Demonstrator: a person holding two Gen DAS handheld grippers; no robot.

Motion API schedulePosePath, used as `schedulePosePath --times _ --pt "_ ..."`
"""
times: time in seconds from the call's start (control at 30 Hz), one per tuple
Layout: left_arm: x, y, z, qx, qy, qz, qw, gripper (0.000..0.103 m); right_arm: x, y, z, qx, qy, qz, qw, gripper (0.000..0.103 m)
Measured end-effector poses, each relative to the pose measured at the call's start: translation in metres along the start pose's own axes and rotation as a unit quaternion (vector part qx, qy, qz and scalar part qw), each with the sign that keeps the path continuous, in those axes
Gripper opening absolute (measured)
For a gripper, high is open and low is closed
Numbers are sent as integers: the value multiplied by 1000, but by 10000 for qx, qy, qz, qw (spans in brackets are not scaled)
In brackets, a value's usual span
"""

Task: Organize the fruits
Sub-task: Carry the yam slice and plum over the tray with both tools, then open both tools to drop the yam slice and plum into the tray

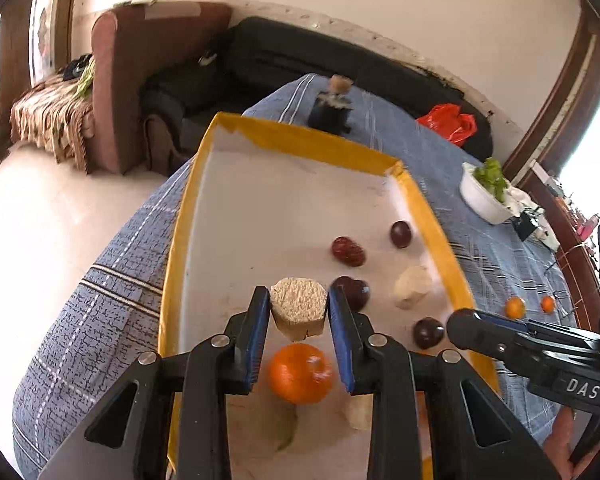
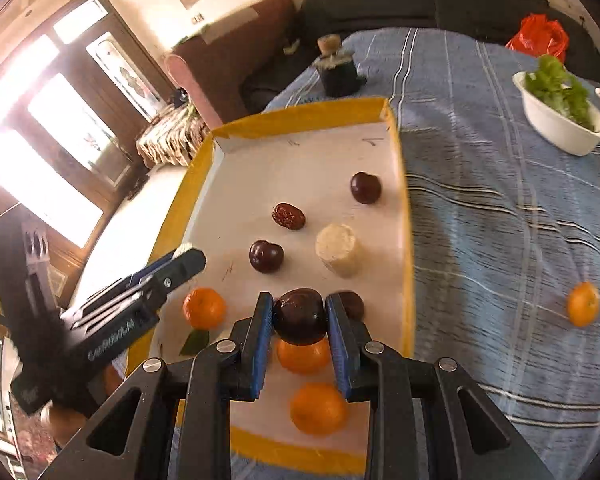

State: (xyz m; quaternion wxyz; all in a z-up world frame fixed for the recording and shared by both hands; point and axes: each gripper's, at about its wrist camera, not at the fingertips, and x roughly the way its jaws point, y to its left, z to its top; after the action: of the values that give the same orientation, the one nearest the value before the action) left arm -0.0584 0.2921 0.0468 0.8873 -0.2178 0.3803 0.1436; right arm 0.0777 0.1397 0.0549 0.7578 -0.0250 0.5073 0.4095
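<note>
Yellow-rimmed and white inside, the tray (image 1: 432,216) sits on the blue striped cloth (image 2: 500,208) with most of the fruit in it. My left gripper (image 1: 299,312) is clamped on a pale, crumbly cylinder piece (image 1: 298,306), held above the tray floor over an orange (image 1: 300,374). My right gripper (image 2: 300,316) is closed tight on a dark plum (image 2: 300,314), also held up over the tray, with two oranges (image 2: 318,408) under it near the front rim. Loose in the tray I see another pale cylinder (image 2: 338,248), a wrinkled red date (image 2: 288,216), a dark plum (image 2: 366,188) near the right wall and one (image 2: 265,256) mid-tray, plus an orange (image 2: 204,307) by the left side. One orange (image 2: 583,304) lies out on the cloth, well apart from the tray. Farther back stands a white bowl of greens (image 2: 560,120) and a dark jar (image 2: 338,70) with a cork
</note>
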Motion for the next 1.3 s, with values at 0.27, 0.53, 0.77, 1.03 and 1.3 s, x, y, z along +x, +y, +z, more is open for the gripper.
schedulePosePath --times 0.27,0.53,0.77,1.03,1.3 --pt "9 5 1 -5 139 59 9999 29 30 7 11 83 161 -164 9997 31" --pt "15 1 0 26 224 -27 9997 29 44 -1 13 150 249 -140 9995 32" --pt "18 0 0 24 287 -9 9996 29 44 6 10 21 220 -179 9996 36" --pt "19 -2 0 19 319 -8 9995 29 30 8 7 -43 84 -117 9999 45" --pt "10 -6 -3 -10 246 -15 9997 33 -4 4 -2 -55 -161 68 9998 45"
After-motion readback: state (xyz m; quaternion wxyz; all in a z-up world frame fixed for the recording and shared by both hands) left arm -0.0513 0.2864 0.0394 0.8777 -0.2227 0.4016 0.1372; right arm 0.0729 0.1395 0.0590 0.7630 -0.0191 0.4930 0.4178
